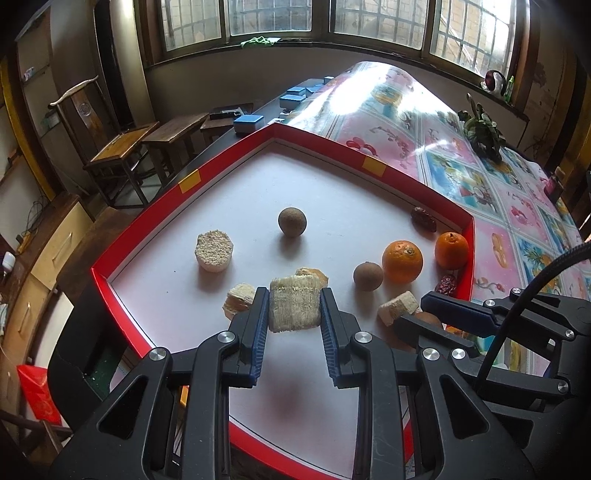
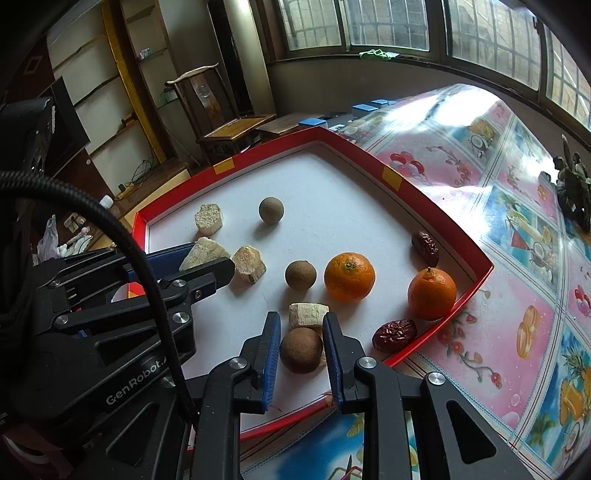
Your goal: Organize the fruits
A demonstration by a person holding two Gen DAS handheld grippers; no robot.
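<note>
red-walled white tray (image 2: 448, 218): two oranges (image 2: 349, 276), three brown balls; left gripper (image 1: 294, 306) clamps a tan fibrous block (image 1: 294, 303), right gripper (image 2: 300, 349) a round brown fruit (image 2: 301, 350).

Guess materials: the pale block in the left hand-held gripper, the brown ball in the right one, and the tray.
Pale block: seemingly dried, fibrous plant matter, matte; coarse woven-looking grain on its face.
Brown ball: apparently a dried fruit with a dull, rough rind; no shine.
Tray: probably cardboard; thin red walls, flat matte white floor, yellow tape patches on the rim.

Daylight from the windows (image 1: 332, 22) glares off the tablecloth (image 1: 388, 96); edges bend.
</note>
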